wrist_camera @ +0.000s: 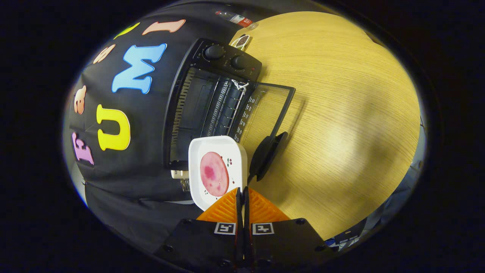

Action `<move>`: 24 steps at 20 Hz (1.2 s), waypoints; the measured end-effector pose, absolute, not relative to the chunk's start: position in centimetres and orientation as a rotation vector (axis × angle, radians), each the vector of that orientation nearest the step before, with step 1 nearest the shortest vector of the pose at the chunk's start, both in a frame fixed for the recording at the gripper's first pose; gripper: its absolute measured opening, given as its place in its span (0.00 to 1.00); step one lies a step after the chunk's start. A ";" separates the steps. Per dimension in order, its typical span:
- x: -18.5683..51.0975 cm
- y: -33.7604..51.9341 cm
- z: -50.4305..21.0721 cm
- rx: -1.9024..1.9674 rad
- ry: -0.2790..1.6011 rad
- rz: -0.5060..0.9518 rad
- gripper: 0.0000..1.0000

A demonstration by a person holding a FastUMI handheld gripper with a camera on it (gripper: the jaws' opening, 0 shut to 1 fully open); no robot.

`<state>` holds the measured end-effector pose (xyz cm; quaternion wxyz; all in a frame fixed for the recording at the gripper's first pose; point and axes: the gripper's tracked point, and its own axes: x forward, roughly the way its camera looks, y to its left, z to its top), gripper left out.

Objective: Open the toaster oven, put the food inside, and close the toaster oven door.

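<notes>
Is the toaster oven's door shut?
No, the toaster oven has its glass door swung open, so you can see the rack inside, while the hand-held gripper holds the white plate with the food on it.

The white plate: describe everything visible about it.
The white plate is square with rounded corners and a raised rim, glossy, with small dark markings. A round pink slice of meat lies on it. The gripper's orange fingers pinch its near edge, holding it before the open toaster oven.
</notes>
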<state>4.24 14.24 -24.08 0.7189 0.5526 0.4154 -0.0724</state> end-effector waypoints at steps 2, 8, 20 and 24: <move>6.2 14.1 -23.8 1.252 0.872 -0.176 0.02; 11.6 12.5 -24.8 1.312 0.802 -0.274 0.02; 17.8 11.6 -27.6 1.385 0.704 -0.413 0.02; 19.1 11.1 -27.8 1.396 0.663 -0.443 0.02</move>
